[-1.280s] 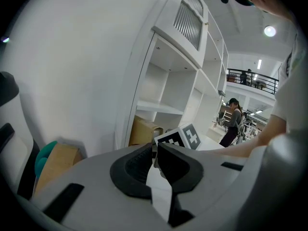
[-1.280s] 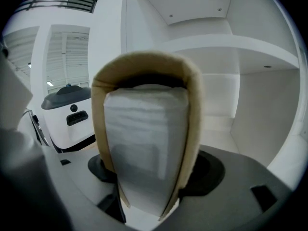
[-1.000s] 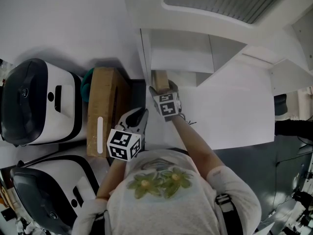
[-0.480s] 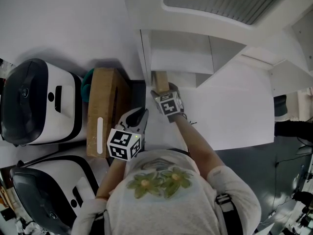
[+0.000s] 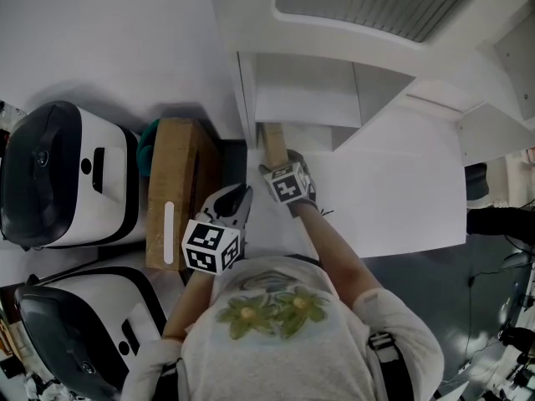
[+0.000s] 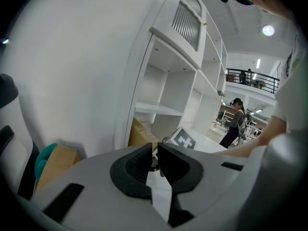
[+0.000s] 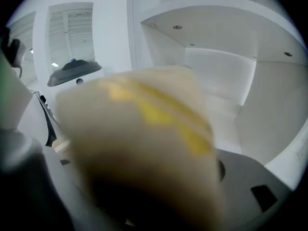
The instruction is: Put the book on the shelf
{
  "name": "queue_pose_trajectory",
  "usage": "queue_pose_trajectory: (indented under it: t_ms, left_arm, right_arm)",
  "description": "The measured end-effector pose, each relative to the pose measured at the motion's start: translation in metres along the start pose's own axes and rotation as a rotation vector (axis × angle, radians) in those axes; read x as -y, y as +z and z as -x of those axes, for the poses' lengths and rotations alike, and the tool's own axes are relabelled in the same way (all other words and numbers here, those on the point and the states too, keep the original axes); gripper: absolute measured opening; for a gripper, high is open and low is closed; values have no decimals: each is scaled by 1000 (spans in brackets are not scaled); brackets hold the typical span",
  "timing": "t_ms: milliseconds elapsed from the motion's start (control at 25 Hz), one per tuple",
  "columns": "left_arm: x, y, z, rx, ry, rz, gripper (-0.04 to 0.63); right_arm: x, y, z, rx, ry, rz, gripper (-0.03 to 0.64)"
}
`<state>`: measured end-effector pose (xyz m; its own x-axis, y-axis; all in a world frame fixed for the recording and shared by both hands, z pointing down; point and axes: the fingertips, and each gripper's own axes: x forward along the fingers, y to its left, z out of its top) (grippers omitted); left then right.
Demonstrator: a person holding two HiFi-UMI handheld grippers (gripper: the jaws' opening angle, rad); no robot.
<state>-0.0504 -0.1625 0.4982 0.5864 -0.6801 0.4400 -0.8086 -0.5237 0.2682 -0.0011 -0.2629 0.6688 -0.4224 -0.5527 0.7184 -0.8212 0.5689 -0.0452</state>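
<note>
A tan book stands on edge in the lower left compartment of the white shelf, against its left wall. My right gripper is shut on the book's near end. In the right gripper view the book is a blurred tan and yellow mass that hides the jaws, with the compartment behind it. My left gripper hangs close to my body, shut and holding nothing. In the left gripper view, past those jaws, the book rests low in the shelf.
A cardboard box lies left of the shelf, with a teal thing behind it. Two large white and black machines fill the left side. A white ledge extends right. A person stands far off.
My right gripper and the book have shifted very slightly back toward me. The left gripper has stayed where it was.
</note>
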Motion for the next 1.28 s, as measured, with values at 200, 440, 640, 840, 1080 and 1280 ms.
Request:
queue_pose_trajectory:
  t_ms: [200,440,640,840,1080,1280]
  left_arm:
    - [4,0,3,5,-2,-1,57]
    - [0,-1,5,5,11,5,57]
    - [4,0,4,12,2,2,57]
    - [4,-1,5,12,4,3,57]
    - [3,0,5,15,4,4,57]
    - [4,-1,5,14,0,2,57]
  right_arm:
    - [-1,1,-6,-10,5,10,321]
    - [2,-5,3,-95,-56,38,321]
    - [0,-7,6,-104,-61,44,331]
    - [-1,-3,15,-67,-60,20,337]
    - [-7,-4,31,0,-37,8,337]
    - [-12,-10,42,29,-17,5,336]
